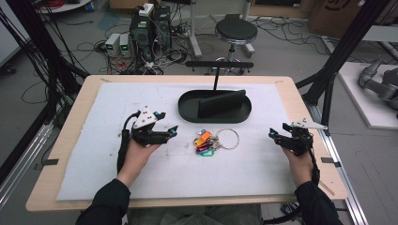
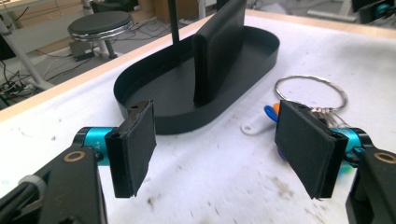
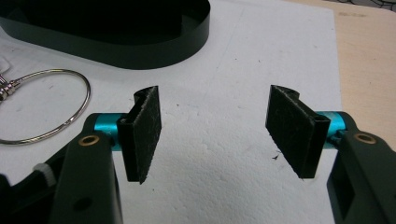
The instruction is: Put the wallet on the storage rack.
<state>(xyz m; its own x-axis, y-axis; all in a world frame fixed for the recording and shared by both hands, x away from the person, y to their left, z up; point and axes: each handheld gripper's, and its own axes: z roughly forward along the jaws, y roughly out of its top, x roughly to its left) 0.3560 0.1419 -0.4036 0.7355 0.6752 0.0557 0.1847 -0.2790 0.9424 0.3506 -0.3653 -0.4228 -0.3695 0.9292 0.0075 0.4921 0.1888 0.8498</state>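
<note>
1. No readable text, labels, brands or numbers in any view.
2. Coloured plastic key tags (image 1: pixel 204 140) on the metal ring: any print too small to read.
3. Cardboard box (image 1: pixel 335 9), top right of the high view: dark marking, cut off, illegible.

Layout about the keys (image 1: pixel 209 142) on the mat (image 1: pixel 117 108).
The tray (image 1: pixel 187 110) lies just behind the keys, an upright slab (image 1: pixel 220 103) standing in it; the left gripper (image 1: pixel 171 130) is near their left, the right gripper (image 1: pixel 272 133) farther off to their right.
</note>
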